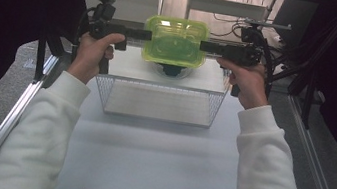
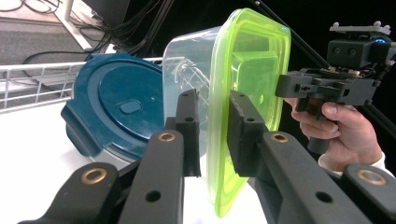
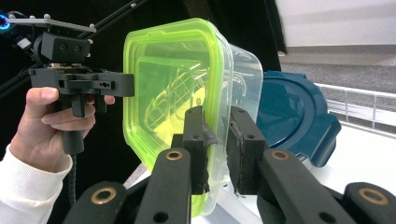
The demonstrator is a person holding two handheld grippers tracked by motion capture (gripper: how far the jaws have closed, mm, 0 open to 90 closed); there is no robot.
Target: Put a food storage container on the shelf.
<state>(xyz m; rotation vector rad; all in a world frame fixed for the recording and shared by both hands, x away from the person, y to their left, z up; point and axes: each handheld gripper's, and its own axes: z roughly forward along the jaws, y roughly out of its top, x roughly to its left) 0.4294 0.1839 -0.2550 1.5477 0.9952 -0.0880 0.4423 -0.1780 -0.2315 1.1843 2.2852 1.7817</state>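
A clear plastic box with a lime-green lid point(image 1: 175, 41) hangs in the air, held from both sides. My left gripper point(image 1: 147, 36) is shut on its left rim and my right gripper point(image 1: 204, 46) on its right rim. In the left gripper view the jaws point(image 2: 214, 126) pinch the green lid's edge point(image 2: 247, 79), with the other gripper point(image 2: 285, 86) at the far side. The right gripper view shows the jaws point(image 3: 217, 140) clamped on the rim of the box point(image 3: 173, 88), and the left gripper point(image 3: 128, 84) opposite.
Below the box sits a dark blue lidded container point(image 1: 172, 70) point(image 2: 116, 102) point(image 3: 289, 116) on the white table. A wire basket point(image 1: 158, 100) stands just in front of it. Metal rails point(image 1: 11, 116) run along both table sides, and cables lie at the back.
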